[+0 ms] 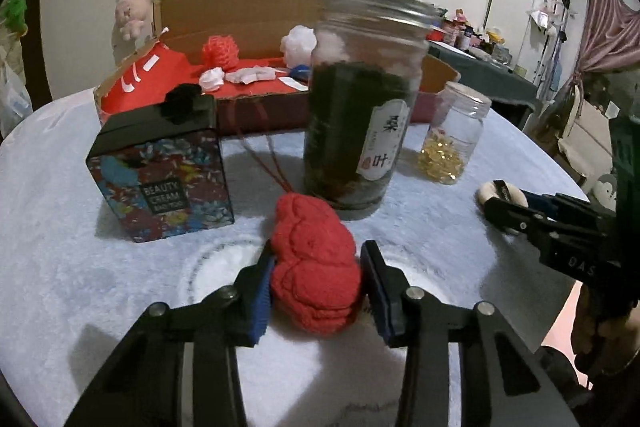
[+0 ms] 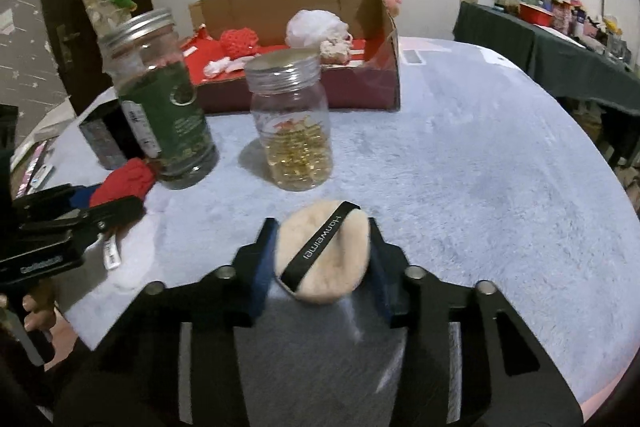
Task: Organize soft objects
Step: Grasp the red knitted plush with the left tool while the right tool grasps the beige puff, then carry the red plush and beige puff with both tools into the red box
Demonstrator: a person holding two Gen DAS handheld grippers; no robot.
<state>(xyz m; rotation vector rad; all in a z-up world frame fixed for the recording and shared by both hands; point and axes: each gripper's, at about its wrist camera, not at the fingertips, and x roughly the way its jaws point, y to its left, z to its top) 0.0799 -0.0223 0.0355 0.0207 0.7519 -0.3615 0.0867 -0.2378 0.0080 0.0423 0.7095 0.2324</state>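
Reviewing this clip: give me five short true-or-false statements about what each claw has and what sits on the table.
1. The left claw grips a red knitted ball. True.
2. The right claw grips a glass jar. False: it grips a beige powder puff.
3. The small jar holds golden capsules. True.
4. The cardboard box is closed. False: it is open, with soft things inside.
5. The tall jar lies on its side. False: it stands upright.
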